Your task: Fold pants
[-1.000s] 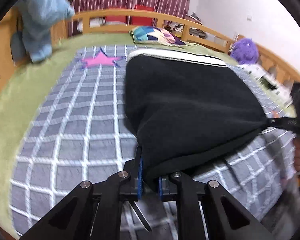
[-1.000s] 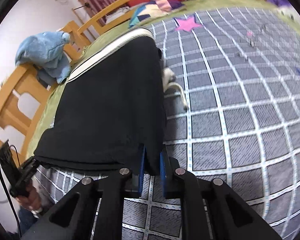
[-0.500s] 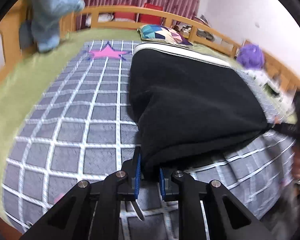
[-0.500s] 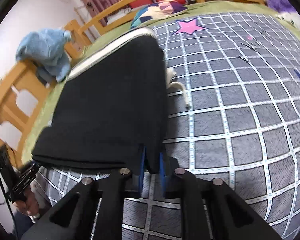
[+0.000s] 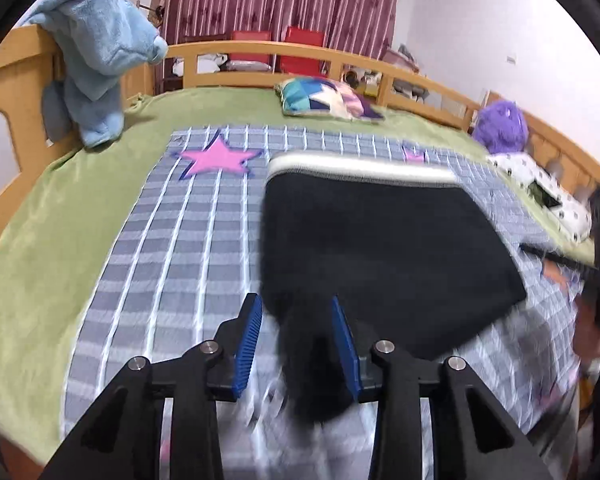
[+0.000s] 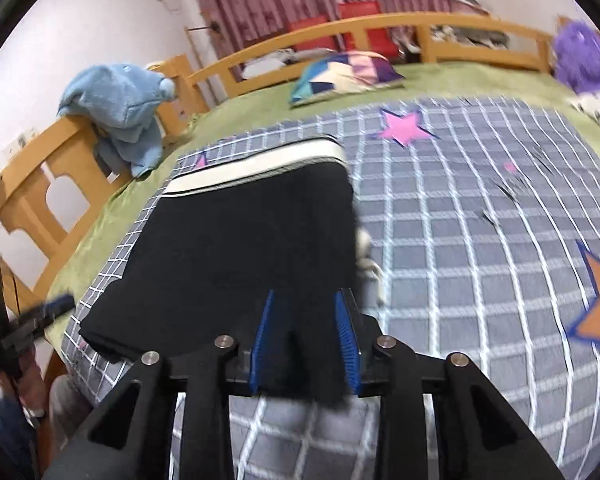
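Both claws (image 5: pixel 296 320) (image 6: pixel 306 316) spread around pants (image 5: pixel 380 240)

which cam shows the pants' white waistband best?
Right wrist view: the white waistband runs unblurred across the far end of the black pants, its full width visible. The left wrist view also shows the whole band, but motion-smeared and at a flatter angle.

The black pants (image 5: pixel 380 248), folded into a flat rectangle with a cream waistband along the far edge, lie on the grey checked bed cover (image 5: pixel 188 240), their near edge blurred.
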A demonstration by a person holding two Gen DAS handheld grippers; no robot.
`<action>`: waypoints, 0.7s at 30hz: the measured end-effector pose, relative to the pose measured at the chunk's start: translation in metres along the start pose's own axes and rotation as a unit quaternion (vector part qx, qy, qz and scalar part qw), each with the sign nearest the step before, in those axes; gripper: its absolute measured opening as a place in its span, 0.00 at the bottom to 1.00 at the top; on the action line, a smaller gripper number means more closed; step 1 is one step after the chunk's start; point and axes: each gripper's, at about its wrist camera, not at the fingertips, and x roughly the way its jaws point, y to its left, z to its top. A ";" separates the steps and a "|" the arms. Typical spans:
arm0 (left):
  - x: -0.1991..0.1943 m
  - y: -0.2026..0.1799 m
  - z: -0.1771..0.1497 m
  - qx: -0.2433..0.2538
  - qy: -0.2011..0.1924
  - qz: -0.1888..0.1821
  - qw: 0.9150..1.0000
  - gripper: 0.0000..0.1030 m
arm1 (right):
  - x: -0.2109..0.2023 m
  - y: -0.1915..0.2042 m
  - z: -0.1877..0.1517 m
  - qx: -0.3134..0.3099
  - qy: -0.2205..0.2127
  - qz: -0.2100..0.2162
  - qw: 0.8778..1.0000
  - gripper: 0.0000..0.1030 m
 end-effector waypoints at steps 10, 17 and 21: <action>0.040 -0.008 -0.039 -0.002 0.044 -0.021 0.999 0.37 | 0.041 -0.004 -0.018 -0.023 0.035 -0.035 0.998 0.32; 0.047 -0.018 0.025 0.003 0.030 -0.034 0.999 0.46 | 0.035 0.008 0.031 -0.050 -0.011 -0.049 0.997 0.45; 0.082 -0.036 0.077 0.019 0.012 -0.029 0.999 0.48 | 0.059 0.020 0.071 -0.061 -0.032 -0.048 0.996 0.45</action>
